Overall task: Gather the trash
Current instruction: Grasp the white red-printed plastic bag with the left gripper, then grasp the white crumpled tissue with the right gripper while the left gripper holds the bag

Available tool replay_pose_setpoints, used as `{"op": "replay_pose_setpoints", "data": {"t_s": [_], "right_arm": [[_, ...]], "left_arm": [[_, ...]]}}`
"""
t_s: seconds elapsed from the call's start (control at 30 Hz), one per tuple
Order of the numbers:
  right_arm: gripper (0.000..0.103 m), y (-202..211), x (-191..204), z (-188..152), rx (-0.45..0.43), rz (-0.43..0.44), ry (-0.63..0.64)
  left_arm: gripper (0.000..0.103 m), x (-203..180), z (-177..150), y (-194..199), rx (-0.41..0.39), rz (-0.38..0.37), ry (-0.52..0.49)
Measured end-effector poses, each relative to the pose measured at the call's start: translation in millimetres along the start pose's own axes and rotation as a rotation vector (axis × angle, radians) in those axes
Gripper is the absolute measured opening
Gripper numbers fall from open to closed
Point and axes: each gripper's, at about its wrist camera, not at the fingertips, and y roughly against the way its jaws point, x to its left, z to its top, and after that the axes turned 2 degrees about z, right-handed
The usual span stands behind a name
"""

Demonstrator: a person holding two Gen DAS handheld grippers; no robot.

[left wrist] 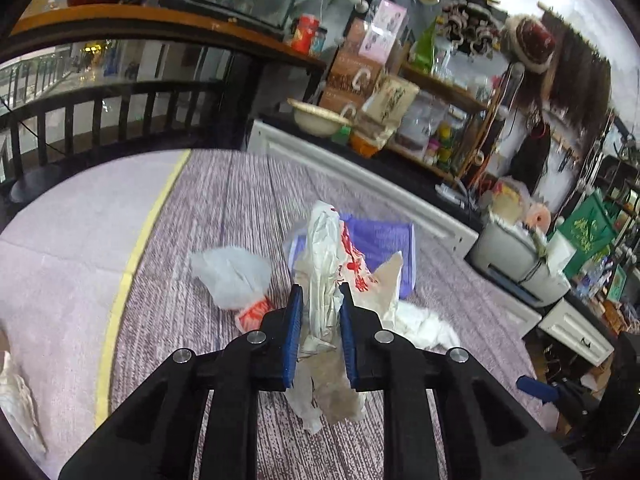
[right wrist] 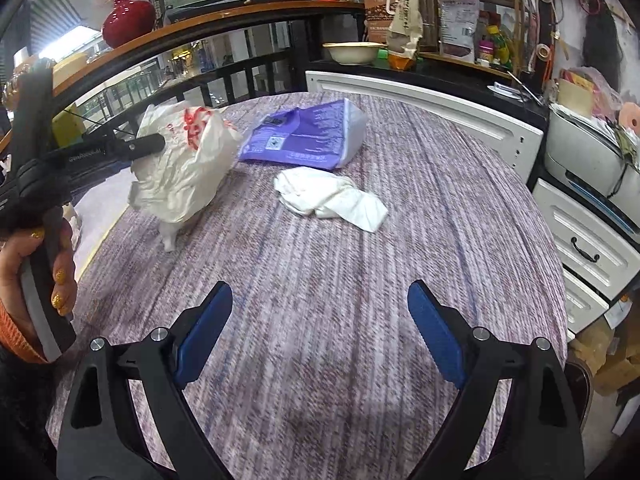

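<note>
My left gripper (left wrist: pixel 320 300) pinches the bag (left wrist: pixel 330 264) near the table's left edge (right wrist: pixel 100 240); my right gripper (right wrist: pixel 320 300) gapes (empty) over bare cloth (right wrist: pixel 320 260).

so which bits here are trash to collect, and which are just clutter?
Job:
- white plastic bag with red print, gripped in the left gripper
- purple package
- crumpled white wad
- second white bag

Lying about:
- red vase
- cream bowl
- printer
</note>
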Motion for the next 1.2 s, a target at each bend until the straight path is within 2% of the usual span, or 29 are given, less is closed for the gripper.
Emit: {"op": "replay_pose_setpoints", "data": {"t_s": [0.13, 0.2, 0.3, 0.37, 0.6, 0.7, 0.83, 0.87, 0.9, 0.97, 1.2], "right_arm": [[0.088, -6.7, 14.8, 14.5, -0.016, 0.019, 0.039], [0.088, -12.2, 17.9, 22.5, -0.017, 0.032, 0.049], [0.088, -27.5, 15.1, 35.8, 0.006, 0.039, 0.045], [0.088, -41.0, 9.6, 43.0, 0.029, 0.032, 0.031], [0.075, -90.7, -5.0, 59.3, 0.117, -0.016, 0.051], [0.070, -103.1, -12.0, 60.9, 0.148, -0.026, 0.043], [0.039, -103.2, -10.4, 61.1, 0.151, -0.033, 0.060], [0.026, -101.3, -10.3, 60.9, 0.149, -0.027, 0.057], [0.022, -99.0, -10.6, 60.1, 0.149, -0.022, 0.051], [0.015, -93.4, -11.7, 57.7, 0.140, -0.020, 0.040], [0.013, -57.7, -17.5, 40.6, 0.092, 0.010, 0.002]], "left_arm": [[0.017, 2.5, 3.3, 4.0, -0.027, -0.006, 0.016], [0.016, 7.1, 4.4, 6.4, -0.037, -0.043, 0.052], [0.016, 9.0, 8.0, 20.8, -0.123, -0.030, 0.061], [0.016, 7.5, 9.4, 25.2, -0.146, -0.035, 0.052], [0.016, -2.3, 4.9, 21.9, -0.128, -0.097, 0.031], [0.016, -7.4, 1.6, 21.0, -0.123, -0.098, 0.004], [0.016, -13.8, -2.6, 17.3, -0.105, -0.102, -0.024], [0.016, -15.0, -3.5, 16.5, -0.101, -0.101, -0.030], [0.016, -15.7, -4.4, 15.8, -0.099, -0.098, -0.033], [0.016, -16.2, -6.0, 14.0, -0.094, -0.098, -0.037], [0.016, -19.2, -9.2, 11.7, -0.086, -0.099, -0.062]]}}
